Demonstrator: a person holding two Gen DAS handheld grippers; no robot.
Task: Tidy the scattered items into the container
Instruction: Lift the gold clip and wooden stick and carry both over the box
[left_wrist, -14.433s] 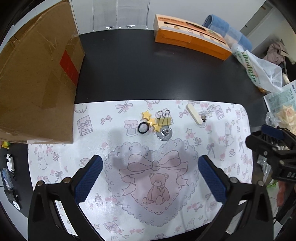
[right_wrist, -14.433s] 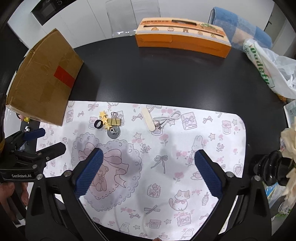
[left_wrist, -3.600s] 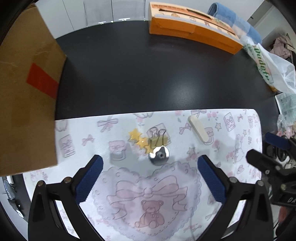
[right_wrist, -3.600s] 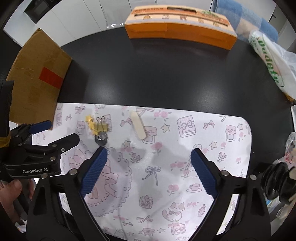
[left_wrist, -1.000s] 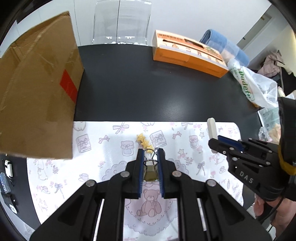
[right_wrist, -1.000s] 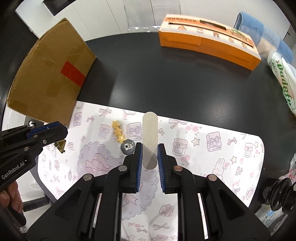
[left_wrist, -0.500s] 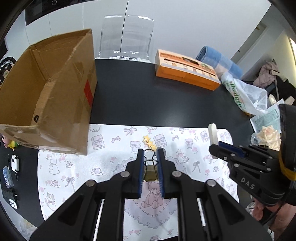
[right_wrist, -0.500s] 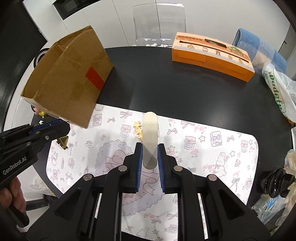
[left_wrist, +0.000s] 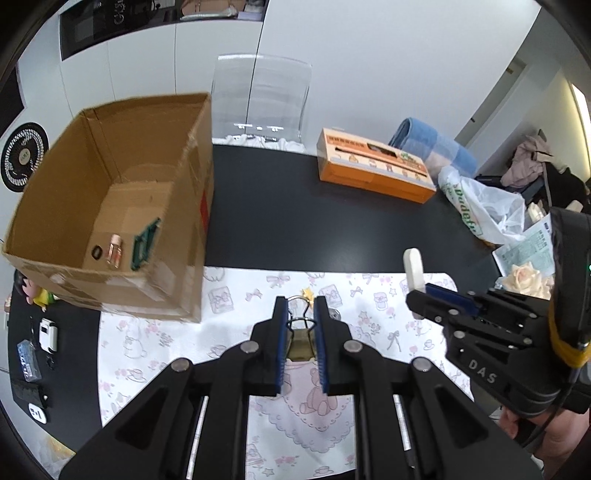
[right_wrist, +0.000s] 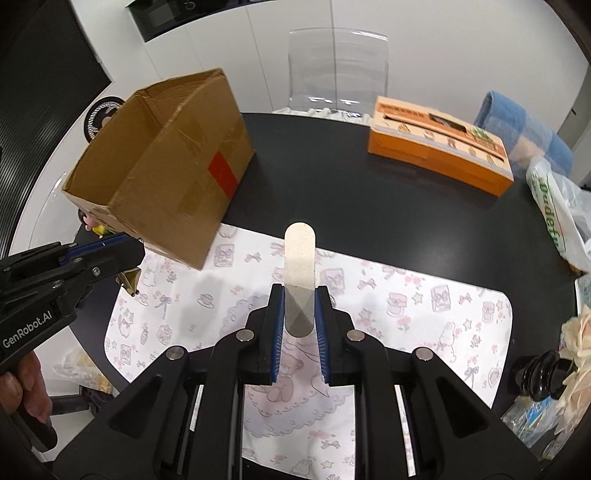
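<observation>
while the left gripper (left_wrist: 300, 325) is held above the patterned mat (left_wrist: 229, 332), its fingers (left_wrist: 281, 332) are clamped on a gold binder clip (left_wrist: 300, 345) whose wire loops stick out past the tips. the right gripper (right_wrist: 300, 314) has its fingers (right_wrist: 277, 325) pinched on a pale nail file (right_wrist: 300, 266) that stands up well beyond them. the open cardboard box (left_wrist: 70, 199) sits on the black tabletop (left_wrist: 295, 221), left of both, apart from them.
</observation>
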